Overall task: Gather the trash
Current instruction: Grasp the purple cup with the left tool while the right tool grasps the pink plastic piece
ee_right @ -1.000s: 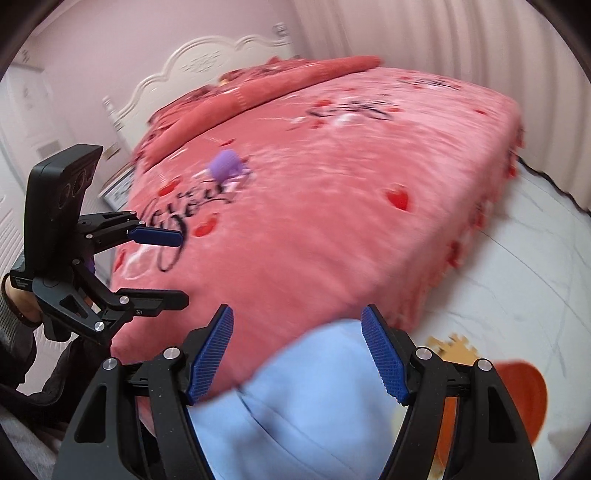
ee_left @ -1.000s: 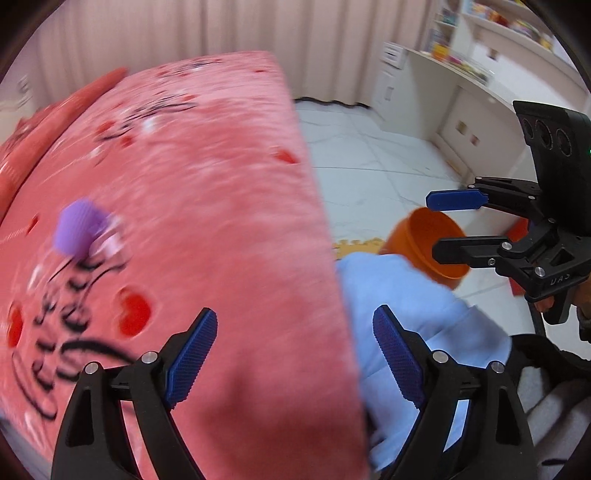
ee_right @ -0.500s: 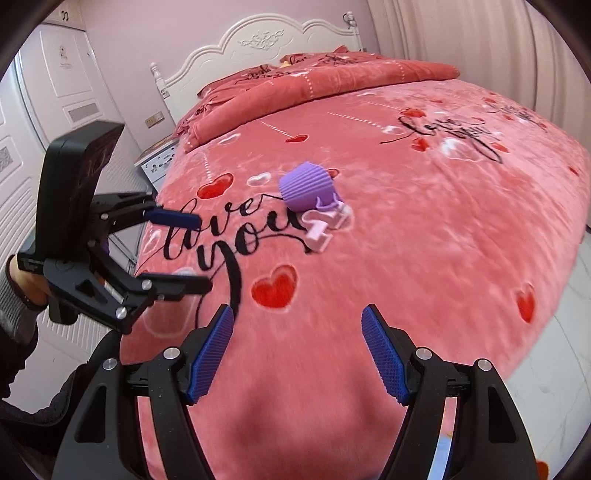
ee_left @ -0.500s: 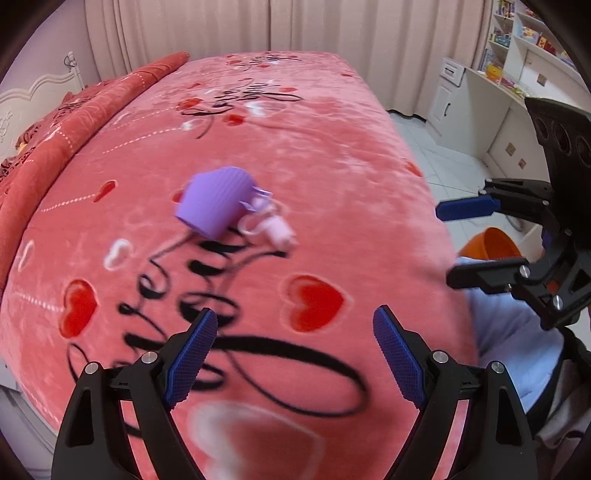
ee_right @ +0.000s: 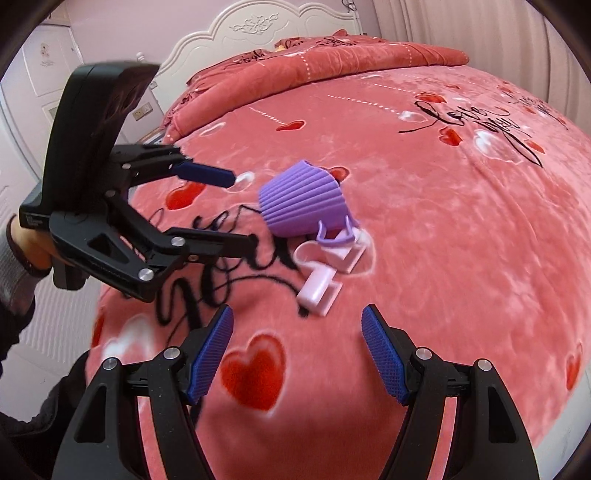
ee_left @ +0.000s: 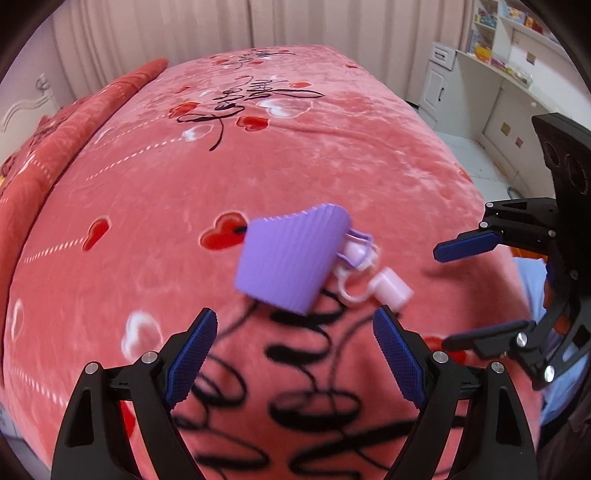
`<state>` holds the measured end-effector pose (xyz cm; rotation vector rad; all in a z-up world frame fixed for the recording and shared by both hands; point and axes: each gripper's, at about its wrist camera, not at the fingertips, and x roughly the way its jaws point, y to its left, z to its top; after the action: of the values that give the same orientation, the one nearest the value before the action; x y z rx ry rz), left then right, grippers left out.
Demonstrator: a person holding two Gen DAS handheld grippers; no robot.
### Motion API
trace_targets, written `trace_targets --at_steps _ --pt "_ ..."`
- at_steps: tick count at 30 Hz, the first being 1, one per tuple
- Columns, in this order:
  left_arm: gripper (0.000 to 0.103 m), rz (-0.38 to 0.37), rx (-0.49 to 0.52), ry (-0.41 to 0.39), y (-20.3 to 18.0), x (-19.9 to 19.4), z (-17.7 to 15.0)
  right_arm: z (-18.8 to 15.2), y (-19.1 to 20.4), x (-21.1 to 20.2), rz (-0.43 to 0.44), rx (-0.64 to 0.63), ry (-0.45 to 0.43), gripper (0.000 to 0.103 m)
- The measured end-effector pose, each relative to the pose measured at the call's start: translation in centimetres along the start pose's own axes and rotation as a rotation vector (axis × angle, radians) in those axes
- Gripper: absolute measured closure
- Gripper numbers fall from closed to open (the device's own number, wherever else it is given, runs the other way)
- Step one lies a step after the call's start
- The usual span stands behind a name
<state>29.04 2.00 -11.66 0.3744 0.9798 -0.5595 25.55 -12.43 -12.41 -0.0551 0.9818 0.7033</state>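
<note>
One bed [ee_left: 332, 155], covered by one pink blanket [ee_right: 443, 229] printed with hearts and script. On the blanket: one purple ribbed cup [ee_left: 291, 258], lying on its side, and one pale pink plastic piece [ee_right: 319, 284] just beside it. Two grippers in view: one left gripper [ee_left: 295, 350], one right gripper [ee_right: 297, 347]. One white headboard [ee_right: 258, 33].

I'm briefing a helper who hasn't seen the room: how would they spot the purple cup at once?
Look at the big pink bedspread printed with red hearts and black script. Near its middle the purple cup lies on its side. It is ribbed and deep lilac, unlike the small pale pink plastic pieces touching it.
</note>
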Motion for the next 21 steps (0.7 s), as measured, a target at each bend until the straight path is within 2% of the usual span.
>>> trace_targets --at_steps 6,7,8,11,13,14,15,16,21 --pt "0.017 -0.037 0.033 -0.021 1.9 2.6 0.9 1.2 -0.3 3.2 -0.048 -0.030 0.003 0.032" --pt "0.017 -0.046 0.037 -0.025 2.1 2.9 1.0 1.4 -0.4 3.7 -0.055 -0.035 0.004 0.037" --pt "0.017 -0.060 0.036 -0.031 2.4 3.4 1.1 1.4 -0.6 4.2 -0.061 -0.041 0.011 0.048" --pt "0.017 -0.094 0.032 -0.033 2.7 4.4 1.3 1.6 -1.1 4.9 -0.081 -0.050 0.010 0.060" --pt "0.026 -0.104 0.041 -0.029 2.5 5.0 1.2 1.6 -1.5 5.1 -0.066 -0.047 0.004 0.061" --pt "0.034 -0.112 0.039 -0.037 2.4 5.2 1.3 1.5 -1.6 5.1 -0.069 -0.053 0.001 0.064" --pt "0.039 -0.115 0.035 -0.044 2.4 5.2 1.4 1.5 -1.6 5.1 -0.073 -0.062 -0.001 0.068" --pt "0.040 -0.119 0.028 -0.047 2.4 5.3 1.6 1.4 -1.6 4.9 -0.071 -0.071 -0.003 0.073" --pt "0.041 -0.116 -0.015 -0.041 2.4 4.9 1.6 1.0 -2.4 3.6 -0.033 -0.039 -0.016 0.073"
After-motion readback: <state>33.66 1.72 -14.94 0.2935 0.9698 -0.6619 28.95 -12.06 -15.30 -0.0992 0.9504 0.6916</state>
